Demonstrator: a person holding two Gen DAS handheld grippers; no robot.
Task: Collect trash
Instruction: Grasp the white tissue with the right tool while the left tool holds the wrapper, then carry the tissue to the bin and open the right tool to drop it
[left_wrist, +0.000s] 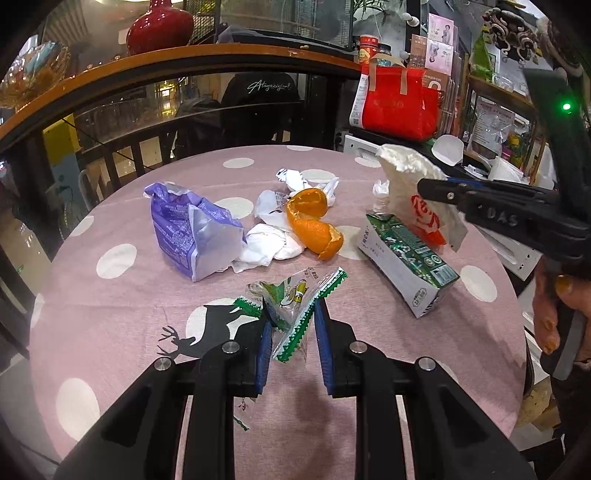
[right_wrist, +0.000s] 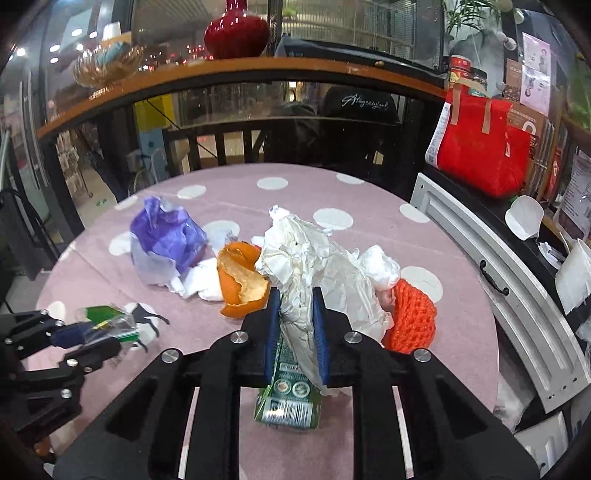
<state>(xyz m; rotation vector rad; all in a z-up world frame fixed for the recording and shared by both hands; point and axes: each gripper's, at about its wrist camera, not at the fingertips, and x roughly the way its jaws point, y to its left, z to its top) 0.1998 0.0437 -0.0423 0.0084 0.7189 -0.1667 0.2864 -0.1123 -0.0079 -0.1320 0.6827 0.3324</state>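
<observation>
one wrapper (left_wrist: 295, 317), one carton (left_wrist: 410, 258), perhaps three tissues (left_wrist: 273, 243).

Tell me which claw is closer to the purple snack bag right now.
Left. The left claw, shut on a clear green-edged wrapper, sits just in front of the purple snack bag. The right claw, gripping crumpled white paper, is across the table beyond the orange peel.

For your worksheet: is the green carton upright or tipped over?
Tipped over: the green carton lies on its long side on the tablecloth.
</observation>
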